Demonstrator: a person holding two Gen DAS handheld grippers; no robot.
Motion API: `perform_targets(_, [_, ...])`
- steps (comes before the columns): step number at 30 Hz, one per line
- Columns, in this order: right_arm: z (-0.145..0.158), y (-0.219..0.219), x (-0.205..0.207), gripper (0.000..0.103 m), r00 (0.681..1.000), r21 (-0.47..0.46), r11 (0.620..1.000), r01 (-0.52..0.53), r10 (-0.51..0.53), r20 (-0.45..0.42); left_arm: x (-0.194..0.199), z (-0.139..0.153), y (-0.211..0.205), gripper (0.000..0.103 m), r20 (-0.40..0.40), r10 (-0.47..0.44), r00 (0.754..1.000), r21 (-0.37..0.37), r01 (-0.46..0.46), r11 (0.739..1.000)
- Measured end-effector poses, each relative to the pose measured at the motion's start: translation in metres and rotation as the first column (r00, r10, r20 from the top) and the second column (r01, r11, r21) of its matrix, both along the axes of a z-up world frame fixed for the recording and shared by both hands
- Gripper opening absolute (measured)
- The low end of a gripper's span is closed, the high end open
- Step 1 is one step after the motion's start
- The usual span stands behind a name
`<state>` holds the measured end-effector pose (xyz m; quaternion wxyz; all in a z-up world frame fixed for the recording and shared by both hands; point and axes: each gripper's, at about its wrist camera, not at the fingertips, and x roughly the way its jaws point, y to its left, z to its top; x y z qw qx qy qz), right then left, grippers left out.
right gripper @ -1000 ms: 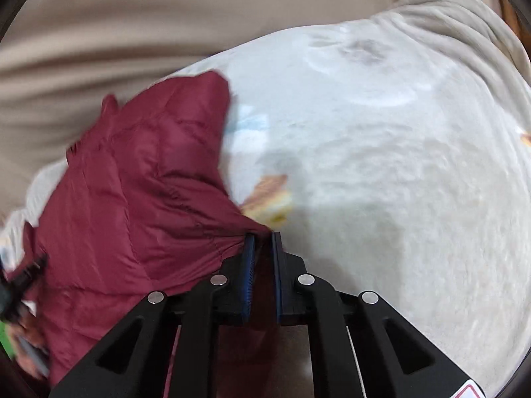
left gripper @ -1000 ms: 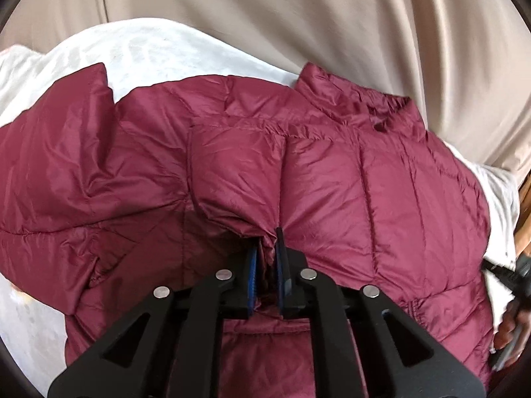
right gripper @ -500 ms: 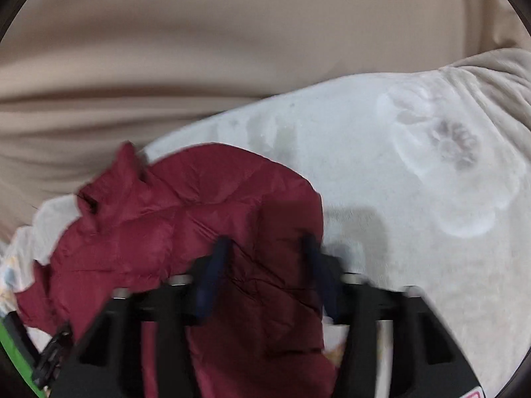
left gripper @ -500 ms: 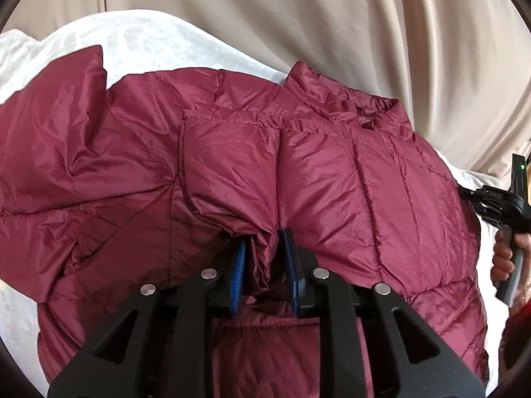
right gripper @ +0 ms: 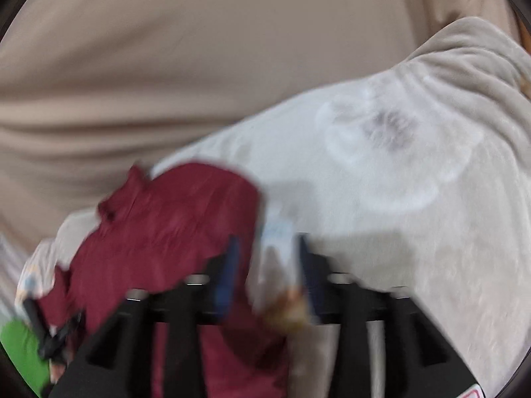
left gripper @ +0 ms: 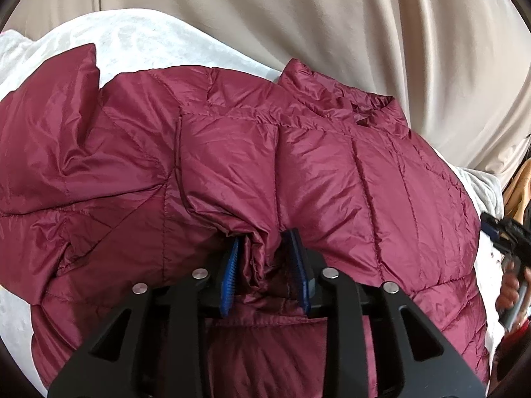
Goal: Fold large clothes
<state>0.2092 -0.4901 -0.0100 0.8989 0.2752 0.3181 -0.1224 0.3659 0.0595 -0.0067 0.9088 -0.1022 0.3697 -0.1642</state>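
Note:
A maroon quilted puffer jacket (left gripper: 315, 172) lies spread on a white fleece blanket (left gripper: 139, 43), collar at the far right. My left gripper (left gripper: 265, 265) has its jaws parted, with a bunched fold of the jacket's hem still between the blue pads. The right gripper (left gripper: 504, 232) shows at the right edge of the left wrist view, beside the jacket. In the blurred right wrist view my right gripper (right gripper: 267, 265) is open and empty, above the jacket's right edge (right gripper: 172, 225) and the blanket (right gripper: 381, 199).
A beige curtain or sheet (left gripper: 298, 16) hangs behind the blanket in both views (right gripper: 166, 49). A faint paw print pattern (right gripper: 391, 129) marks the blanket. Something green (right gripper: 20, 348) and the other gripper's handle sit at the lower left of the right wrist view.
Both grippers have opened: the left jaws spread around the hem fold, and the right let go of the jacket's edge and moved away to the right.

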Motion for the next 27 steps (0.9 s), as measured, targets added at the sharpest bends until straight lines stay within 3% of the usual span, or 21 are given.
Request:
perform_targets(3, [-0.017,0.027,0.014,0.055,0.995,0.025,0.996,-0.091,0.092,-0.034,-0.001,0.0,-0.002,0.031,0.005,-0.003,1.0,0.006,0.003,1.0])
perform_targets(5, [-0.026,0.044,0.023,0.051,0.99,-0.052,0.994,-0.098,0.092,-0.108,-0.001,0.0,-0.001,0.031,0.003,-0.005,1.0,-0.005,0.005,1.0])
perform_targets(6, [-0.027,0.05,0.025,0.022,0.988,-0.084,0.992,-0.096,0.085,-0.127,-0.001,0.0,0.0,0.031,0.002,-0.006,1.0,-0.013,0.006,1.0])
perform_targets(7, [-0.025,0.05,0.02,0.011,0.99,-0.091,0.992,-0.09,0.079,-0.114,0.0,-0.001,0.0,0.031,0.0,-0.006,1.0,-0.016,0.006,1.0])
perform_targets(9, [-0.016,0.044,0.006,0.005,0.999,-0.068,0.997,-0.036,0.034,-0.034,-0.001,-0.001,0.0,0.031,0.001,-0.007,1.0,-0.013,0.007,1.0])
perform_targets(10, [-0.017,0.036,0.0,0.003,1.0,-0.057,0.998,-0.003,0.002,-0.022,-0.001,-0.001,-0.001,0.037,0.001,-0.011,1.0,-0.007,0.011,1.0])
perform_targets(13, [-0.051,0.011,0.008,0.0,0.98,-0.077,0.996,0.041,-0.055,-0.192,-0.001,-0.001,-0.01,0.045,0.008,-0.034,0.999,0.033,0.034,0.999])
perform_targets(15, [-0.044,0.011,0.002,0.0,0.982,-0.085,0.995,0.046,-0.061,-0.179,-0.001,0.0,-0.017,0.045,0.015,-0.033,0.999,0.079,0.031,0.996])
perform_targets(17, [-0.019,0.018,-0.011,0.005,0.989,-0.139,0.987,0.085,-0.1,-0.105,-0.001,-0.001,-0.019,0.045,0.017,-0.031,0.999,0.098,0.029,0.995])
perform_targets(19, [0.003,0.034,-0.014,0.005,0.996,-0.161,0.985,0.069,-0.076,-0.04,0.0,-0.001,-0.019,0.045,0.016,-0.03,0.999,0.099,0.029,0.995])
perform_targets(21, [0.012,0.049,-0.007,0.005,0.999,-0.176,0.984,0.025,-0.032,-0.032,0.0,-0.001,-0.02,0.045,0.017,-0.03,0.999,0.102,0.028,0.994])
perform_targets(23, [0.012,0.066,0.009,0.003,0.998,-0.242,0.97,-0.022,0.006,-0.066,0.0,-0.001,-0.02,0.045,0.019,-0.029,0.999,0.107,0.027,0.994])
perform_targets(25, [-0.012,0.072,0.038,0.003,0.985,-0.293,0.955,-0.041,-0.01,-0.17,0.001,-0.001,-0.021,0.045,0.019,-0.027,0.999,0.109,0.025,0.994])
perform_targets(27, [-0.034,0.062,0.058,0.0,0.971,-0.288,0.956,-0.053,-0.018,-0.238,0.001,-0.001,-0.02,0.045,0.019,-0.029,0.999,0.105,0.027,0.994])
